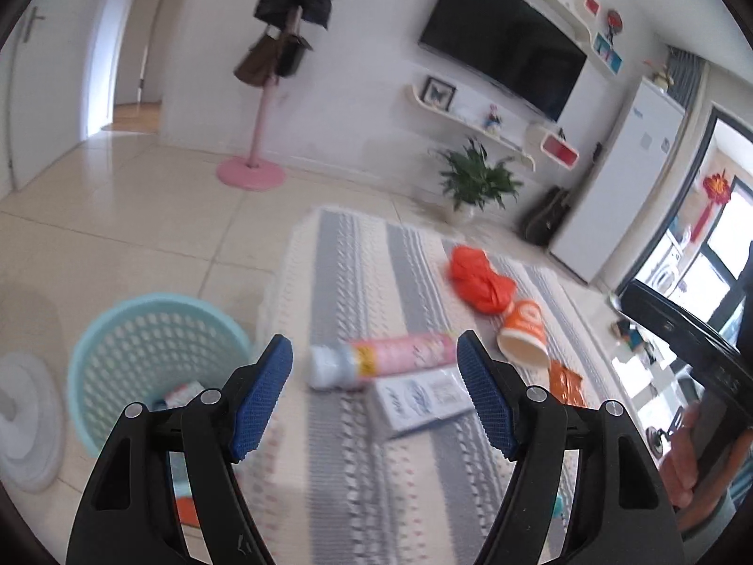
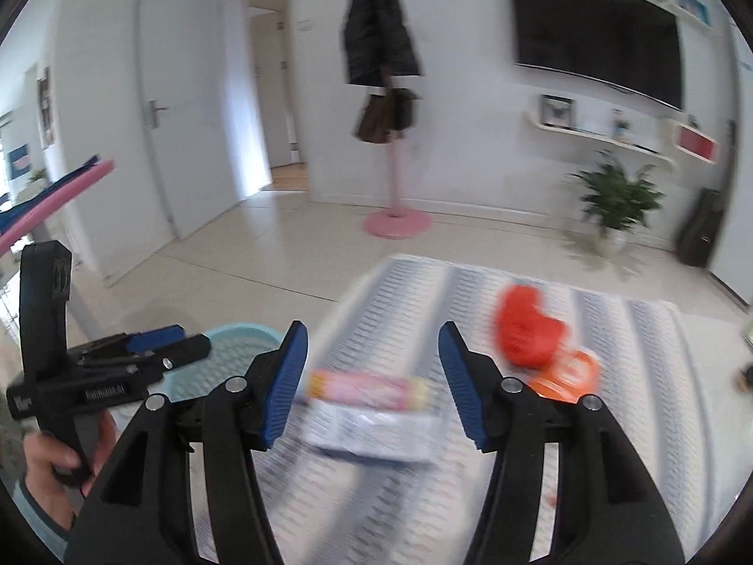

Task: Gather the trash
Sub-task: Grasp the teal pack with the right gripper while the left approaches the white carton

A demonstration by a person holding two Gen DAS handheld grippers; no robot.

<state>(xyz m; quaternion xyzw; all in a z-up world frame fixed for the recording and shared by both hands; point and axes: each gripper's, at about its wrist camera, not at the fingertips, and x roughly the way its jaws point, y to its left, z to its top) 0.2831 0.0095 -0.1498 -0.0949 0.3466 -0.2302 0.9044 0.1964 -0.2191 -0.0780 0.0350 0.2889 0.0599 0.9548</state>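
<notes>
A pink spray can [image 1: 381, 361] with a white cap lies on the striped cloth [image 1: 357, 263]; it also shows in the right wrist view [image 2: 367, 388]. A white and blue packet [image 1: 421, 398] lies just in front of it, also seen from the right [image 2: 376, 433]. An orange plastic bag [image 1: 480, 280] [image 2: 527, 327], an orange paper cup [image 1: 522, 332] [image 2: 567, 372] and an orange wrapper [image 1: 564, 381] lie further right. A light blue basket [image 1: 155, 358] [image 2: 235, 353] stands on the floor at the left with some trash inside. My left gripper [image 1: 374, 386] is open above the can. My right gripper [image 2: 372, 386] is open above the can and packet.
A pink coat stand [image 1: 252, 169] with bags, a potted plant [image 1: 475, 181], a wall TV [image 1: 503, 40] and a white fridge [image 1: 621, 183] line the far wall. A white round object [image 1: 23, 419] sits on the floor left of the basket. Beige tiles surround the cloth.
</notes>
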